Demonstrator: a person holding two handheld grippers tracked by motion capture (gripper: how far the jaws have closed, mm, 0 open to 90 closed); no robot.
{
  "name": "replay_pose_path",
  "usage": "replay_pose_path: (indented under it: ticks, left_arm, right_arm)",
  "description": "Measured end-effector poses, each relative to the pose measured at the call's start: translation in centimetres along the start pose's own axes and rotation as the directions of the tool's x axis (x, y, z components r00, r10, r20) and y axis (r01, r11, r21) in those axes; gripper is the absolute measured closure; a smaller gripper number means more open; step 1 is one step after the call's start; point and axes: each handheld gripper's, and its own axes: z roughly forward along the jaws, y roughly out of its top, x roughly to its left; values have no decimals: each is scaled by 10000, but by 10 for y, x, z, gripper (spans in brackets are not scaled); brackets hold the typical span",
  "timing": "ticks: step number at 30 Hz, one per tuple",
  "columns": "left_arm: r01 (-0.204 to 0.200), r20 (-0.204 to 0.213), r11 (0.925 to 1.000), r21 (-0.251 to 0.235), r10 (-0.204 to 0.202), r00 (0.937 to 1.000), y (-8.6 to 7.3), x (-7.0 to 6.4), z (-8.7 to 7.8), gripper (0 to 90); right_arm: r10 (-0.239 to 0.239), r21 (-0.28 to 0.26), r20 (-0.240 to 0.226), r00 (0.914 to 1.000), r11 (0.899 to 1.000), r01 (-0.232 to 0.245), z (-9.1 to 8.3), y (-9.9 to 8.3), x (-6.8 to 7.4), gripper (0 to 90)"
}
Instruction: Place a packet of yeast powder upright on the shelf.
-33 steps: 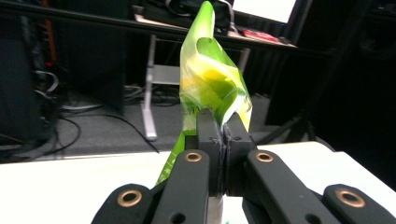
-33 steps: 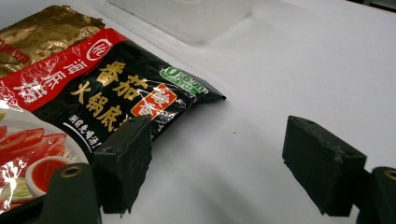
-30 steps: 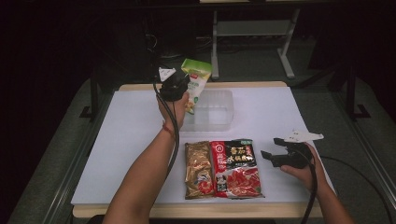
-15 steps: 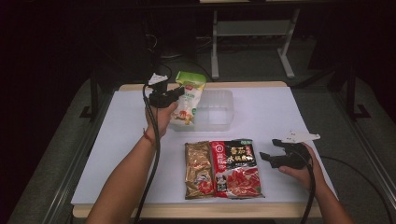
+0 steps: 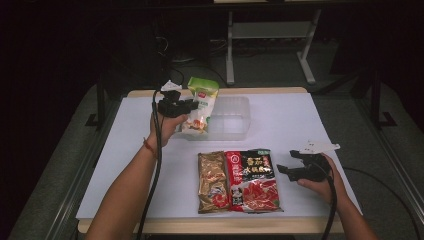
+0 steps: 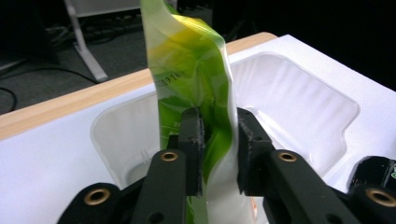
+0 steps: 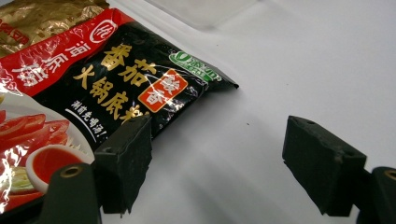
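My left gripper (image 5: pixel 190 106) is shut on a green and white pouch (image 5: pixel 201 102), which stands nearly upright at the left end of a clear plastic container (image 5: pixel 232 117). In the left gripper view both pads pinch the green pouch (image 6: pixel 196 79) at mid-height, above the container's rim (image 6: pixel 299 116); the left gripper (image 6: pixel 218 149) hides the pouch's bottom. My right gripper (image 5: pixel 282 171) rests low on the white table, open, just right of a red and black sauce packet (image 5: pixel 252 180). In the right gripper view the right gripper (image 7: pixel 217 163) has its left pad touching or nearly touching that packet's (image 7: pixel 93 93) edge.
A gold packet (image 5: pixel 212 181) lies flat against the left side of the red and black one. The white table top (image 5: pixel 125 165) ends in a wooden front edge near the person. Dark floor and a metal stand (image 5: pixel 305 55) lie beyond the far edge.
My left gripper has carried the green pouch left and slightly toward the person, to the container's left end. The right gripper has stayed in place.
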Motion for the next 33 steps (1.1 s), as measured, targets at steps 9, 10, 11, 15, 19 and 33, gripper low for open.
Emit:
replay_pose_path:
  ticks: [9,10,11,15,19,33]
  left_arm:
    - [-269,-390,9880,1519,332,9987,11,3,25,475]
    - [-309,-452,9812,1904,402,9982,11,4,30,475]
    - [-323,-623,9734,2268,476,9969,9,5,38,406]
    - [-440,-643,9677,2482,618,9960,9,1,47,437]
    - [-893,-494,9595,2671,1062,9931,14,-7,46,684]
    - [-26,-2343,9925,-1226,-264,9718,14,-10,27,739]
  right_arm:
    - [-110,209,-176,9998,9997,113,3,-1,1,231]
    - [-110,209,-176,9998,9997,113,3,-1,1,231]
    - [-191,250,-186,9996,9995,195,3,-1,1,231]
    - [-144,266,-177,9997,9995,149,2,-2,0,231]
    - [-116,216,-115,9999,9997,118,1,-3,-2,231]
    - [-234,270,-65,9997,9994,236,2,-2,0,231]
